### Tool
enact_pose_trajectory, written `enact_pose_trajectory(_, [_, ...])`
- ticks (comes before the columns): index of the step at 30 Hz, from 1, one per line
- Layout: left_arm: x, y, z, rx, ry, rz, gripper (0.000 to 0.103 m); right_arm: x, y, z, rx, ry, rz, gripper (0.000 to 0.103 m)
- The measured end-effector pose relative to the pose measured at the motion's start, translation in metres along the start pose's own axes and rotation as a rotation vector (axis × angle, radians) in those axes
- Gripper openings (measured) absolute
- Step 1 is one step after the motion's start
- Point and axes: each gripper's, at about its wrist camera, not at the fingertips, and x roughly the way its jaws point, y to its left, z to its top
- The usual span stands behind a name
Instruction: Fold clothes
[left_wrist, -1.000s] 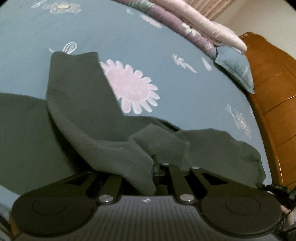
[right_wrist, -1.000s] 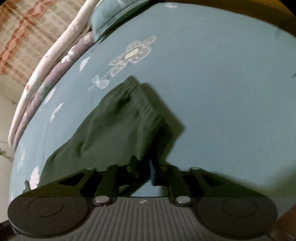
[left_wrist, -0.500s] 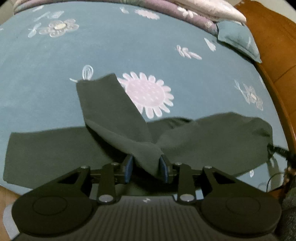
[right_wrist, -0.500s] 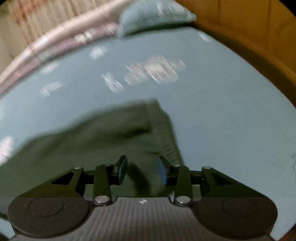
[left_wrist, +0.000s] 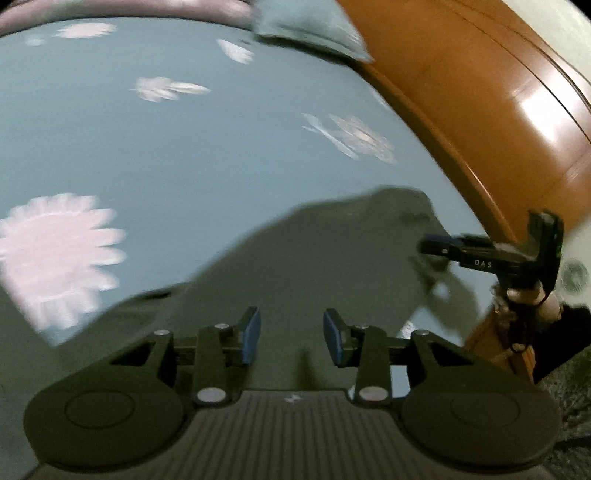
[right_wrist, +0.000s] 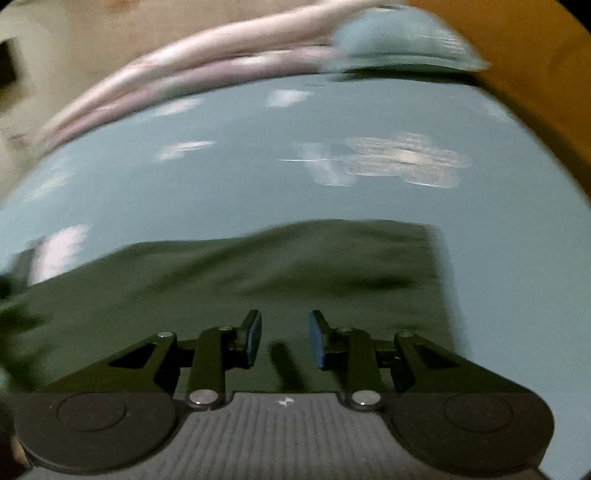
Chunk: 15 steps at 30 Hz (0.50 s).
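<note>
**Bed surface and its load**

A teal flowered sheet (left_wrist: 184, 147) is covering the bed. The dark green garment (right_wrist: 258, 280) is lying flat on it, directly ahead of both grippers. A teal pillow (right_wrist: 402, 40) is resting far ahead, beside folded pink bedding (right_wrist: 192, 70).

Matt dark-green knit cloth, that's the garment (left_wrist: 314, 266), lying on a soft matt teal bedsheet (left_wrist: 184, 147) with pale printed flowers. Glossy varnished wood on the bed frame (left_wrist: 480, 110). Left gripper (left_wrist: 291, 338): matt black plastic, shiny metal pins.
</note>
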Motion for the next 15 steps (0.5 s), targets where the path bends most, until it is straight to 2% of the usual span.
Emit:
enact_pose_trajectory(3, [0.014, -0.006, 0.002, 0.021, 0.026, -0.029, 0.037, 0.010, 0.038, -0.005, -0.135, 0.049, 0.167, 0.033])
enact_pose_trajectory(8, [0.008, 0.002, 0.000, 0.009, 0.005, -0.008, 0.037, 0.023, 0.093, -0.028, -0.421, 0.153, 0.308, 0.033])
enact_pose_trajectory(12, [-0.001, 0.013, -0.005, -0.045, -0.027, 0.011, 0.038, 0.028, 0.132, -0.041, -0.733, 0.185, 0.333, 0.033])
enact_pose_trajectory(15, [-0.005, 0.015, -0.011, -0.069, -0.041, 0.017, 0.039, 0.040, 0.147, -0.045, -0.919, 0.204, 0.340, 0.032])
